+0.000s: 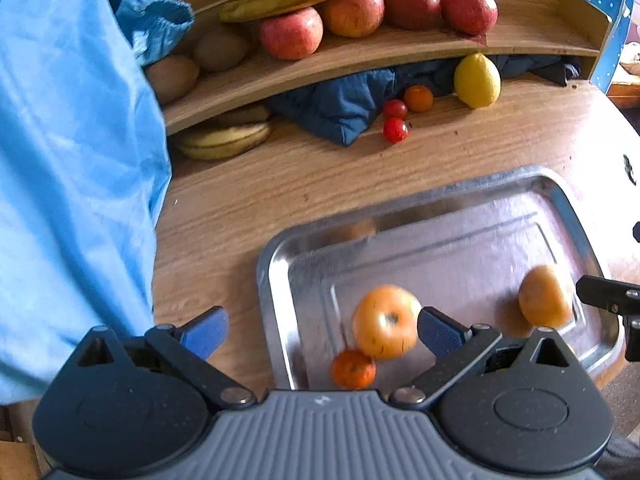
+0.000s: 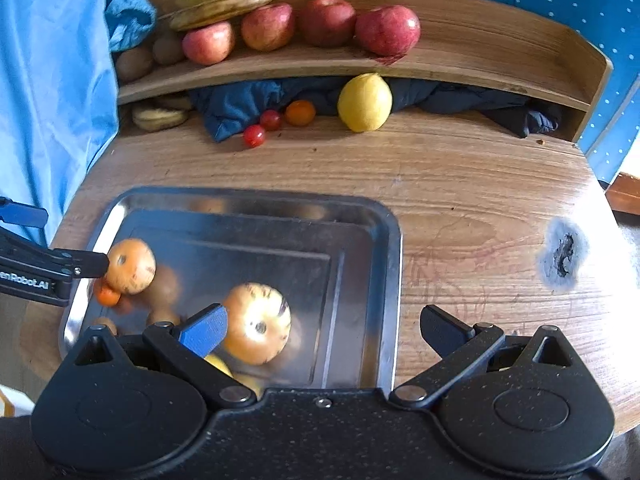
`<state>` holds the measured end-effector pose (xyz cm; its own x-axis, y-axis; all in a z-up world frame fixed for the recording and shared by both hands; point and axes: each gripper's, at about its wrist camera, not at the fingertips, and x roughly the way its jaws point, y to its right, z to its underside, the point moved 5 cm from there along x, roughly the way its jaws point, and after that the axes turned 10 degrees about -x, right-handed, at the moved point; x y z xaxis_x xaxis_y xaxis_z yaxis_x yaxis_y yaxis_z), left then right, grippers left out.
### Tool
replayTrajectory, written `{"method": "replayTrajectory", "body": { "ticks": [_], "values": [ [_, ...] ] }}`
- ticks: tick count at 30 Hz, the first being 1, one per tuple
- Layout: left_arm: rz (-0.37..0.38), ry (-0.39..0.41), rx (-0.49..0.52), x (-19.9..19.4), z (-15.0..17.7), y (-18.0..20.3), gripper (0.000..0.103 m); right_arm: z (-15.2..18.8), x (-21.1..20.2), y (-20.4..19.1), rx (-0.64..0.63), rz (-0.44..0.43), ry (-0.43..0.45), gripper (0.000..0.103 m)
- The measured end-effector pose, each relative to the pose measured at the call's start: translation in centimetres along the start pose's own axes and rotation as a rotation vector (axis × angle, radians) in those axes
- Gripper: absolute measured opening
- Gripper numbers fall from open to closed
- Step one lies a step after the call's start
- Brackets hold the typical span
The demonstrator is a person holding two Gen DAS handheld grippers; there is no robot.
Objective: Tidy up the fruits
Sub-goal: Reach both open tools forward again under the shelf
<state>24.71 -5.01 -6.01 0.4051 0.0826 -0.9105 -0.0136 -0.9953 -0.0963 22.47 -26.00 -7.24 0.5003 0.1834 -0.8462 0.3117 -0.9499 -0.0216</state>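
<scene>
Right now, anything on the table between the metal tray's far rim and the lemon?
Nothing: bare wood between the metal tray and the lemon, clear in the right wrist view. The cherry tomatoes sit off to the left.

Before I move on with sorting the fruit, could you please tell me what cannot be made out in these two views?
- Yellow fruit in the metal tray: right wrist view, mostly hidden behind the right gripper; kind unclear.
- Bananas under the wooden shelf: left wrist view, partly shadowed; count unclear.
- Orange fruits in the tray: blurred in both views; surface detail unclear.
- Kiwis: left wrist view, partly covered by the blue sleeve.
</scene>
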Motion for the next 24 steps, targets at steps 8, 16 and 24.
{"method": "replayTrajectory", "body": {
  "ticks": [8, 16, 24],
  "values": [
    [0.036, 0.027, -0.061, 2.3, -3.6, 0.8, 0.102, -1.1, 1.0, 0.8, 0.026, 0.051, 0.024, 0.102],
    [0.091, 0.025, -0.104, 5.1, -7.4, 2.1, 0.102, -2.8, 1.9, -0.7, -0.062, 0.079, 0.074, 0.102],
    [0.169, -0.006, -0.184, 8.0, -10.6, 2.6, 0.102, -4.8, 2.6, -2.1, -0.175, 0.088, 0.13, 0.102]
  ]
}}
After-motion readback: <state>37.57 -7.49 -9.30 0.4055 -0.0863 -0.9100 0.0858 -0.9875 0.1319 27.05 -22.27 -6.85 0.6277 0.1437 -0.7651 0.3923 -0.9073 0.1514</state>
